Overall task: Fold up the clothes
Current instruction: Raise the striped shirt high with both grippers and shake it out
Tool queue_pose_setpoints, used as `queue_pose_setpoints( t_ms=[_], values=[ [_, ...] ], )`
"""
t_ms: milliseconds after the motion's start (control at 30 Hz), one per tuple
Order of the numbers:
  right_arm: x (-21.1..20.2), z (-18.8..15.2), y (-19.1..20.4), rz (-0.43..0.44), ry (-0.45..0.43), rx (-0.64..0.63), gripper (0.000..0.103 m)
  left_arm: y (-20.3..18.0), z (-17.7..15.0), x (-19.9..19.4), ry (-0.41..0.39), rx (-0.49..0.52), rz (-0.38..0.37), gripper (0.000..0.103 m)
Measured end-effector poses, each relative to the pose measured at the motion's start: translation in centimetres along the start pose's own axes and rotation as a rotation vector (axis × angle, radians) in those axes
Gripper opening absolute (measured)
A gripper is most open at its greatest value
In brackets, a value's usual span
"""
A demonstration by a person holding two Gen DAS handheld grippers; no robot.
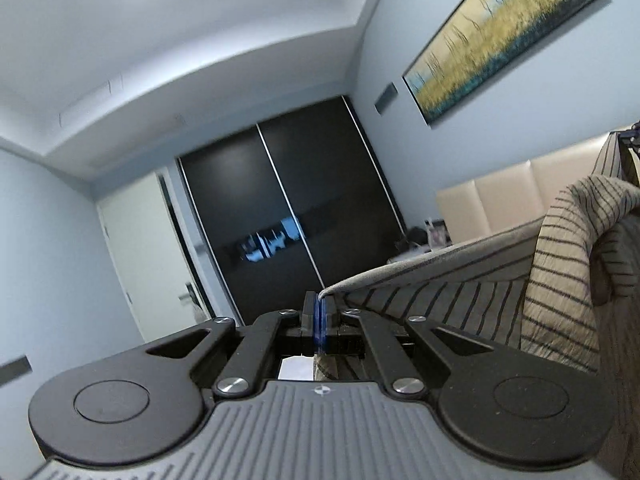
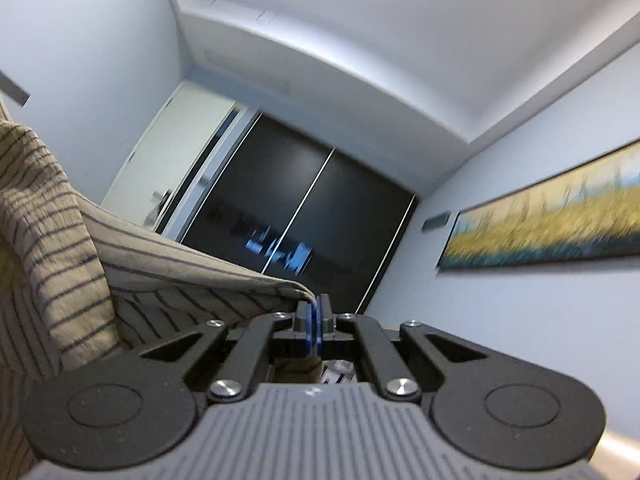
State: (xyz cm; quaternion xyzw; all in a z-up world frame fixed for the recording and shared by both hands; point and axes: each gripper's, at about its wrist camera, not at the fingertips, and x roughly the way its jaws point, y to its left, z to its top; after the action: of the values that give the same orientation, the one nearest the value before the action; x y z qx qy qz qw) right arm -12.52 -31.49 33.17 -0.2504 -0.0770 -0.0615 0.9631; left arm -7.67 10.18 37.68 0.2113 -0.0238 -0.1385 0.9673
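My left gripper [image 1: 319, 304] sits at the lower centre of its frame, jaws pinched together on a corner of the striped garment [image 1: 560, 264], whose beige cloth with dark stripes runs from the fingertips up toward the right edge of the frame, where it bunches in folds. My right gripper [image 2: 314, 308] is likewise clamped tight on another edge of the same striped garment [image 2: 60, 240], which spreads from the fingertips across the lower left and up the left side of that frame. Both cameras point upward: a dark sliding wardrobe [image 1: 288, 208] fills the middle of each view beneath the white ceiling, a framed painting [image 1: 508, 36] of yellow grasses hangs at the upper right in the left view and at mid right in the right view, and a padded cream headboard [image 1: 516, 196] shows at mid right in the left view.
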Motion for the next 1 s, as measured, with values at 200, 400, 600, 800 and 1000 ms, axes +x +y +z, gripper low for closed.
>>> queue_pose_setpoints(
  t_ms=[200, 400, 600, 800, 1000],
  values=[
    [4.8, 4.9, -1.1, -0.029, 0.003, -0.022, 0.003, 0.5, 2.4, 5.7, 0.048, 0.029, 0.048, 0.000],
    [12.7, 6.2, -0.5, -0.030, 0.105, -0.027, 0.002, -0.3, 0.4, 15.7, 0.184, 0.064, 0.090, 0.000],
    [22.2, 4.2, 1.7, -0.052, 0.204, 0.001, 0.002, -0.6, 0.2, 24.4, 0.220, -0.005, 0.166, 0.000],
    [26.1, 5.4, 2.1, -0.182, 0.101, 0.032, 0.002, 0.5, 2.8, 27.5, 0.083, -0.129, 0.251, 0.000],
    [24.7, 6.2, -0.3, -0.208, 0.003, 0.044, 0.002, 1.5, 3.0, 24.9, 0.026, -0.127, 0.192, 0.000]
  ],
)
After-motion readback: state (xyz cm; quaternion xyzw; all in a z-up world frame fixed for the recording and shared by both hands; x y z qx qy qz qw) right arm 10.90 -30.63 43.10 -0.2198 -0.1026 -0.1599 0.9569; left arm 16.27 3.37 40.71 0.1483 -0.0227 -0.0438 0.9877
